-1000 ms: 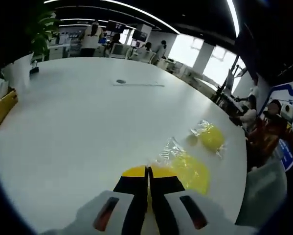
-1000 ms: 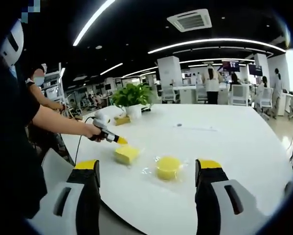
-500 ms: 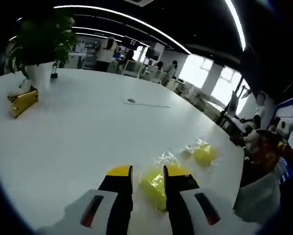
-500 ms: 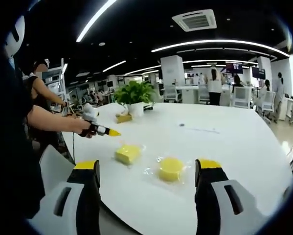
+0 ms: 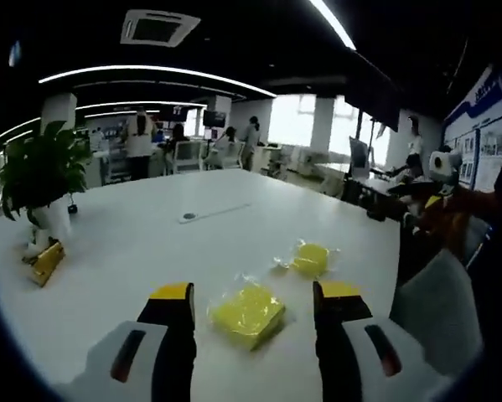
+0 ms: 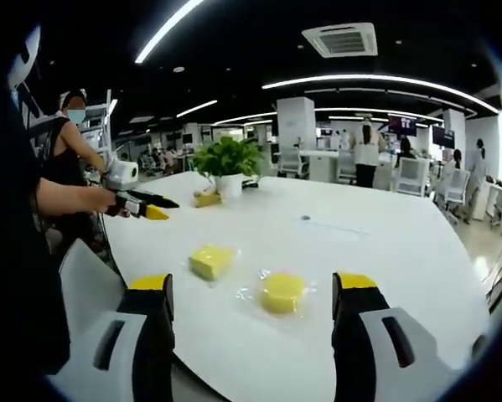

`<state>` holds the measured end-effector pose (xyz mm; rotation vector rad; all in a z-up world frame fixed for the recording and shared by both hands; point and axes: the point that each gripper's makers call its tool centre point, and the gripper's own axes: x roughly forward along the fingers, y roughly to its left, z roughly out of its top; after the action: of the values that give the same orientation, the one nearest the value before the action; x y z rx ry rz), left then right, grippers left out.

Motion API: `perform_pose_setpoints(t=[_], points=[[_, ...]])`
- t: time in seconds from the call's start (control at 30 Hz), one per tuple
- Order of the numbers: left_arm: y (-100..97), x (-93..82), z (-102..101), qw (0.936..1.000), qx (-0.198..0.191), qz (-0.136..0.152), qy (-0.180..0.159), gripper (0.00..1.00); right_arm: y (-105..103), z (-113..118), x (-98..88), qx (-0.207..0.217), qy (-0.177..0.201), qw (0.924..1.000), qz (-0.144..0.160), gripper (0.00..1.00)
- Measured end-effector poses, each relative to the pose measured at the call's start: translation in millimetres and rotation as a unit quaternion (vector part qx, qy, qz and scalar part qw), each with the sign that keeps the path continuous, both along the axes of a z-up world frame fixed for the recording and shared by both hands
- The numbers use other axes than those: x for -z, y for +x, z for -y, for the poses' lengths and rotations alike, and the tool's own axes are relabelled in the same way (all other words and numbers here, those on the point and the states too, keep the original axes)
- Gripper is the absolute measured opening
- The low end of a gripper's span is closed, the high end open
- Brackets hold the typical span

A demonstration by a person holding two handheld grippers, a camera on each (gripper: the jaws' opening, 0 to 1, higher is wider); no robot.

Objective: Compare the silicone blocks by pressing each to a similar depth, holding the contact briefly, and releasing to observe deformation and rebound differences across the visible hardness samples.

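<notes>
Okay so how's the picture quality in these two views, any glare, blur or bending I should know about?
Left gripper view: strong fisheye bending of the white table, bright windows washed out, the square yellow block slightly soft. Right gripper view: sharper, ceiling light strips glare, sheen on the plastic wrap around the round yellow block, edges curve too.

Both views low over white table point(image 5: 133, 243), facing across, sharing yellow blocks point(image 6: 211, 260).
</notes>
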<state>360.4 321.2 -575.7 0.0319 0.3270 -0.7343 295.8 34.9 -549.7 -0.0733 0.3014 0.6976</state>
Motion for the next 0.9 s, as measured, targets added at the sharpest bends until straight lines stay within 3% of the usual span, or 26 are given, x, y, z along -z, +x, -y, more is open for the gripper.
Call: perform_pose_setpoints(t=[0.17, 0.3, 0.43, 0.5, 0.6, 0.7, 0.77, 0.9], points=[[-22.2, -12.8, 5, 0.9998, 0.012, 0.015, 0.003, 0.72, 1, -1, -4.9, -0.003, -0.006, 0.9999, 0.013, 0.72], [-41.1, -17.9, -3, 0.9982, 0.021, 0.035, 0.045, 0.79, 0, -1, -14.0, -0.004, 0.010, 0.9994, 0.034, 0.76], [-55.8, -26.3, -7, 0.9982, 0.024, 0.049, 0.025, 0.82, -4, -5, -20.2, -0.004, 0.038, 0.9986, 0.036, 0.80], [-62.5, -23.5, -7, 0.9995, 0.018, 0.025, -0.003, 0.86, -4, -7, -19.9, -0.003, 0.034, 0.9987, 0.038, 0.83], [-67.8, -25.3, -11, 0.9993, 0.007, 0.036, -0.007, 0.90, -7, -12, -19.9, -0.014, 0.033, 0.9987, 0.036, 0.85], [-68.8, -20.2, -20, 0.9992, -0.012, 0.036, 0.010, 1.00, -8, -15, -18.5, -0.016, 0.029, 0.9987, 0.039, 0.90], [-73.7, -14.7, -26, 0.9995, -0.017, 0.022, 0.016, 0.99, -8, -18, -14.5, -0.018, 0.021, 0.9989, 0.038, 0.93], [-83.2, -17.5, -34, 0.9992, -0.026, 0.025, 0.019, 0.99, -11, -24, -5.7, -0.026, 0.014, 0.9991, 0.030, 0.96]])
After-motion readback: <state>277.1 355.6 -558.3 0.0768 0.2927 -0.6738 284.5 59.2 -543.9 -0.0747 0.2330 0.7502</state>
